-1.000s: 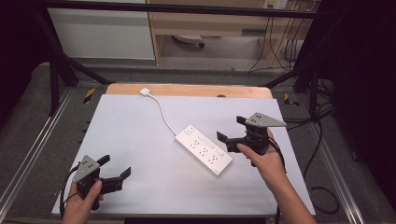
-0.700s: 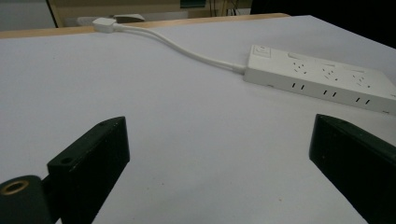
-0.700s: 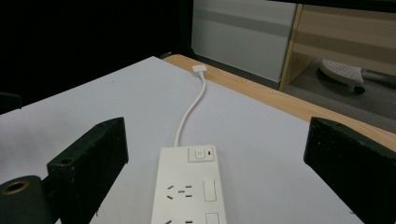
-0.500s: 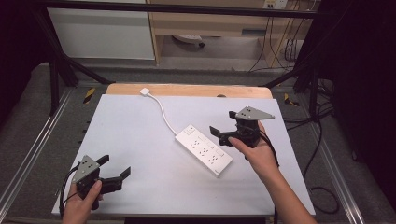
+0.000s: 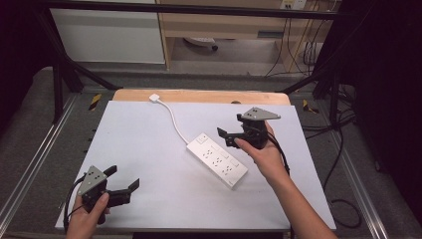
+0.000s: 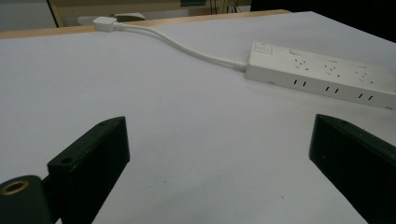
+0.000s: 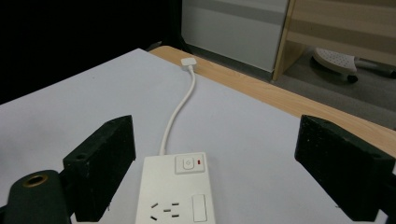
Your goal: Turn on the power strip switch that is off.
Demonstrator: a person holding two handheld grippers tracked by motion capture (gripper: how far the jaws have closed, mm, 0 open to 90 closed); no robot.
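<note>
A white power strip lies slantwise in the middle of the white table top. Its cable runs to a white plug at the far edge. My right gripper hovers just right of the strip's switch end, open. Its jaws have just been closing a little, and nothing sits between them. In the right gripper view the strip with its switch lies ahead of and below the jaws. My left gripper rests open near the front left corner, facing the strip from a distance.
A wooden strip borders the table's far edge. Beyond it stand a wooden shelf and a white cabinet. Black cables trail on the floor at the right. Metal rails run along both sides.
My right gripper has moved away from me and a little leftward, from beside the strip's middle to its switch end. The left gripper has stayed in place.
</note>
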